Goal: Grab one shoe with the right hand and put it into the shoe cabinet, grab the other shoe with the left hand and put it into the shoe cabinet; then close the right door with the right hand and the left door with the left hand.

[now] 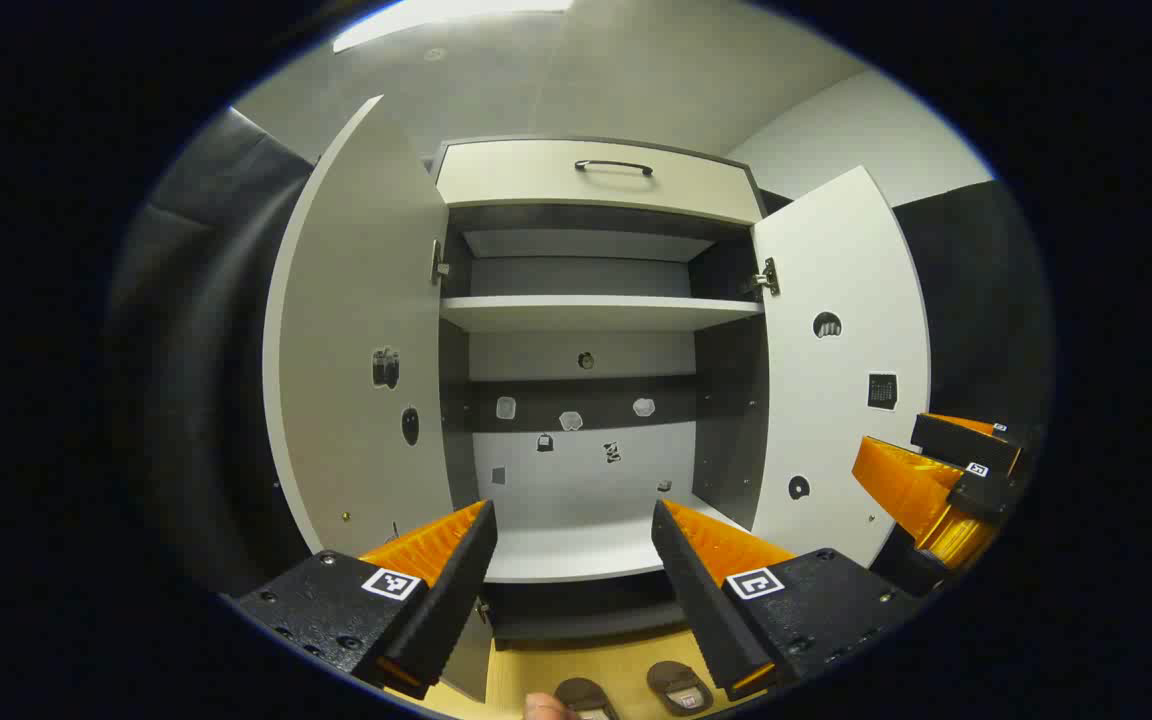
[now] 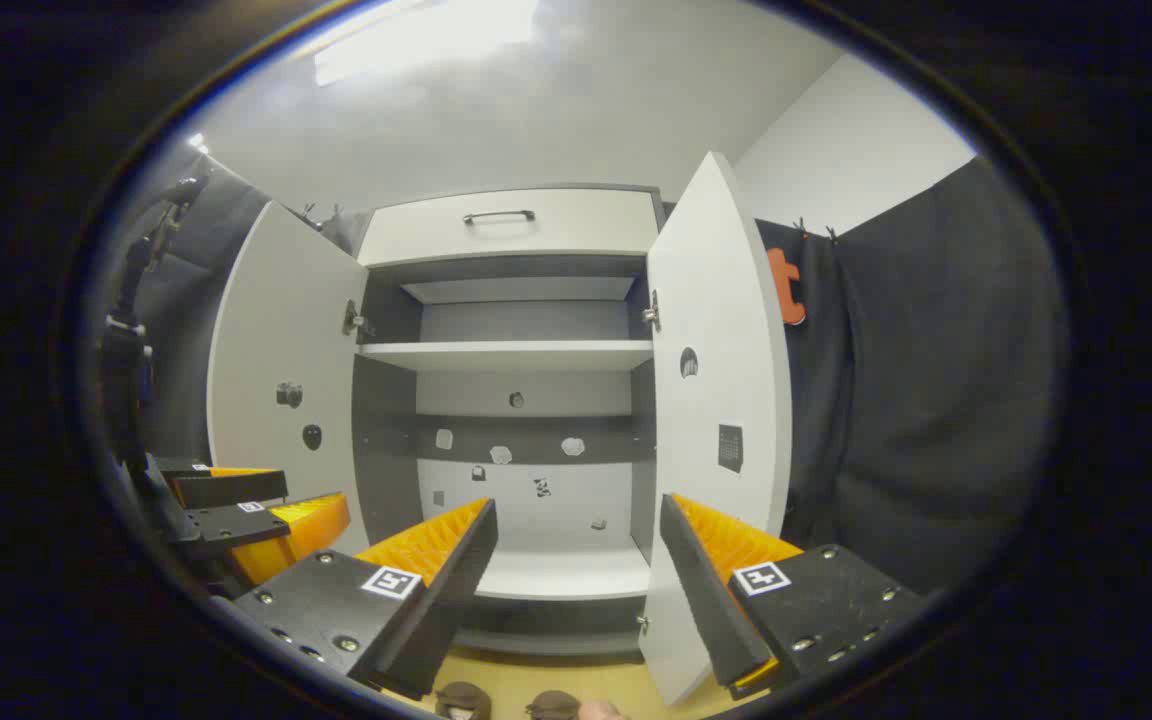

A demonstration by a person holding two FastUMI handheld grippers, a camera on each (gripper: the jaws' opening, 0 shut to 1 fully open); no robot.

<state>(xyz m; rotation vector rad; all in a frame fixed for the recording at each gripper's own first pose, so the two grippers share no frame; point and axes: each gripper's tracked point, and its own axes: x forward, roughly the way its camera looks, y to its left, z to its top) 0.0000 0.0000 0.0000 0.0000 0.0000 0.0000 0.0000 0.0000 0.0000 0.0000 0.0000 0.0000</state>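
The shoe cabinet (image 1: 591,180) stands ahead with its left door (image 1: 356,330) and right door (image 1: 841,370) swung wide. Its lower shelf (image 1: 576,550) is bare. Two brown shoes (image 1: 678,686) lie side by side on the wooden floor below the cabinet, also seen as shoes (image 2: 461,700) in the right gripper view. My left gripper (image 1: 574,520) is open and holds nothing, well above the shoes. My right gripper (image 2: 576,515) is open too, facing the cabinet (image 2: 511,225) beside its right door (image 2: 721,400). The right gripper (image 1: 936,470) shows off to the right in the left gripper view.
An upper shelf (image 1: 596,312) and a drawer with a dark handle (image 1: 614,166) sit above. Small stickers dot the back panel and doors. Dark cloth (image 2: 916,400) hangs right of the cabinet. The other gripper (image 2: 246,510) sits at the left. A fingertip (image 1: 546,708) shows at the bottom edge.
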